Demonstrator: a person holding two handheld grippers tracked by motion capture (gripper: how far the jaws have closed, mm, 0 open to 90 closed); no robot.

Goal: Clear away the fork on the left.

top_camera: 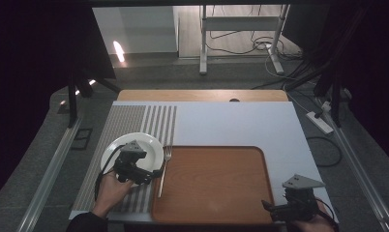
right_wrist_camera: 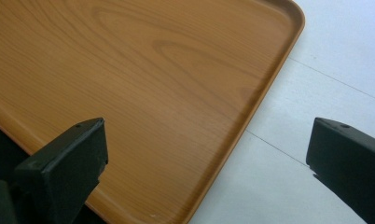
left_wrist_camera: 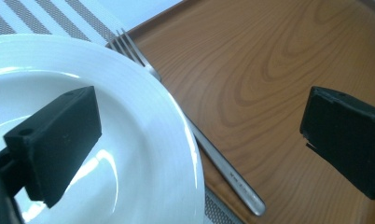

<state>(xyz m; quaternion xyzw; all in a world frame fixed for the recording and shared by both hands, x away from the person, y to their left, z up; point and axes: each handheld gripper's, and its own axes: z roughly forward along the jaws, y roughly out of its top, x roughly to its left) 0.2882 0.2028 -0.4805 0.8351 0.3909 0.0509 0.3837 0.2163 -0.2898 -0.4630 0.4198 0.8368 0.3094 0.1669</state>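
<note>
On striped placemat (top_camera: 134,121), white plate (top_camera: 151,145), fork (top_camera: 163,169), wooden tray (top_camera: 216,183), both tools gaping, empty.

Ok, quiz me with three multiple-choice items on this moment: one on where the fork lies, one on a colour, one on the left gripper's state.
1. Where does the fork lie?
A. between the white plate and the wooden tray
B. in the middle of the tray
C. on the plate

2. What colour is the tray?
A. white
B. warm brown wood grain
C. black

3. How does the left gripper stand?
A. shut on the fork
B. shut on the plate rim
C. open, holding nothing

Key: 1 A, the high view shows the fork along the tray's left edge beside the plate. 2 B, the right gripper view shows brown wood grain. 3 C, the left gripper view shows its jaws wide apart above plate and fork, touching neither.
</note>
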